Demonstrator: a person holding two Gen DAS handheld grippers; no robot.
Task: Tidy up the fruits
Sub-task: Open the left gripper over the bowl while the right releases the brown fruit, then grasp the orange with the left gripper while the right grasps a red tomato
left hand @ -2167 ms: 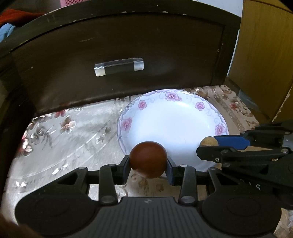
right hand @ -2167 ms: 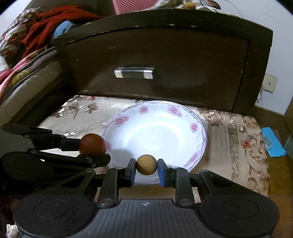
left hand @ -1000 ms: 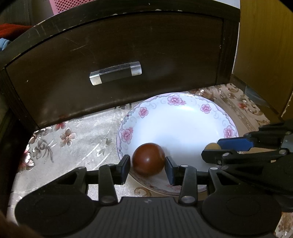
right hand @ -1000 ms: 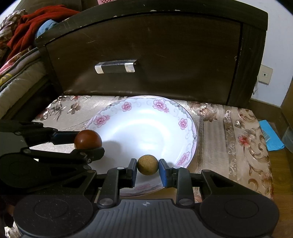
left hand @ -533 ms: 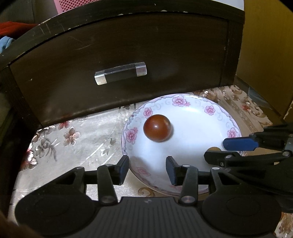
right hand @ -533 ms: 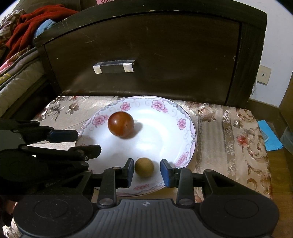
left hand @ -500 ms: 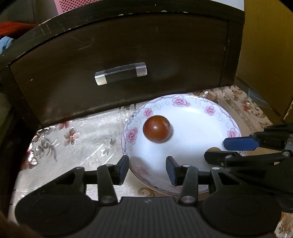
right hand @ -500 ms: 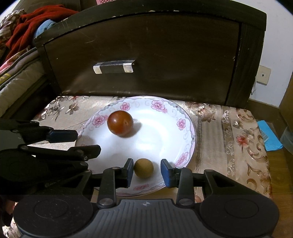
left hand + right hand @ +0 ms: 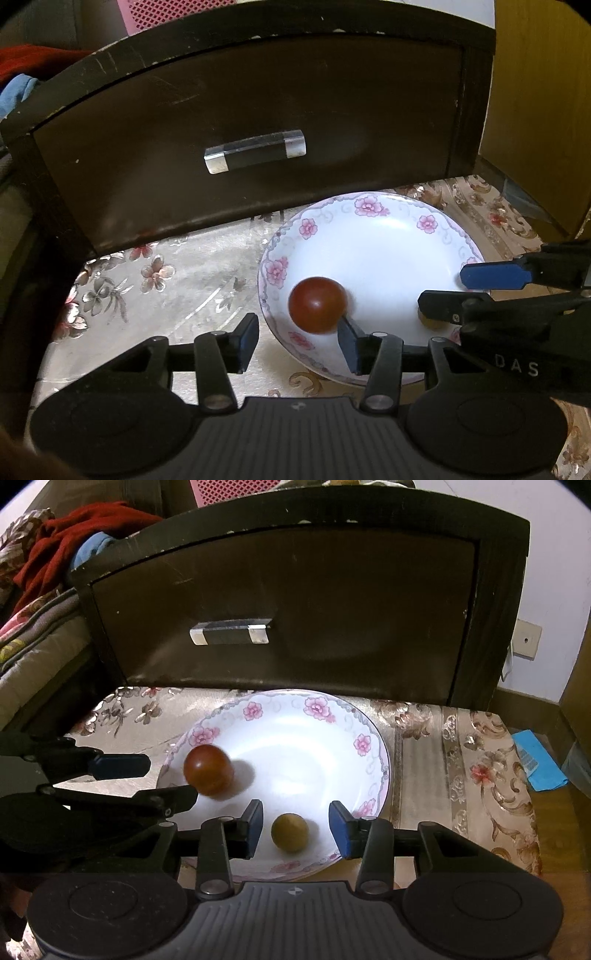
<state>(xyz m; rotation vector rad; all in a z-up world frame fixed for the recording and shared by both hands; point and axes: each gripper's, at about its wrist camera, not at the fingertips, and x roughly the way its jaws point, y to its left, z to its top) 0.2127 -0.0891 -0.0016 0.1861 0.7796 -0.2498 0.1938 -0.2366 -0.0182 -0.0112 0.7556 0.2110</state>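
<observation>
The left claw (image 9: 295,341) has its jaws apart and still spreading, gripping nothing; the round, dark red, smooth-skinned fruit (image 9: 317,309) lies free on the white porcelain plate with pink flowers on its rim (image 9: 369,206), at the plate's near left side, just beyond the claw's right blue pad. The right claw (image 9: 295,827) is likewise parted and widening, and the small, round, tan, matt-skinned fruit (image 9: 290,832) sits loose between its pads at the plate's (image 9: 280,705) near edge, touching neither. Both fruits are close to spherical, so no long axis or pointing direction can be made out; in the right wrist view the red fruit (image 9: 209,770) looks slightly blurred.

From the left wrist view the tan fruit (image 9: 430,324) is almost wholly hidden behind the right claw's (image 9: 458,291) lower black finger; only a sliver shows. In the right wrist view the left claw (image 9: 166,781) covers the plate's left rim.

The plate rests on a surface covered by a beige, flower-patterned glossy cloth (image 9: 458,760). Directly behind the plate stands a dark brown wooden drawer front (image 9: 258,110) with a black, silver-capped bar handle (image 9: 255,151). Left of the plate, farther back, lie red and blue garments (image 9: 74,542) on patterned bedding. Right of the plate, a blue packet (image 9: 539,760) lies at the cloth's edge, and a white wall with a socket (image 9: 526,638) rises behind.
</observation>
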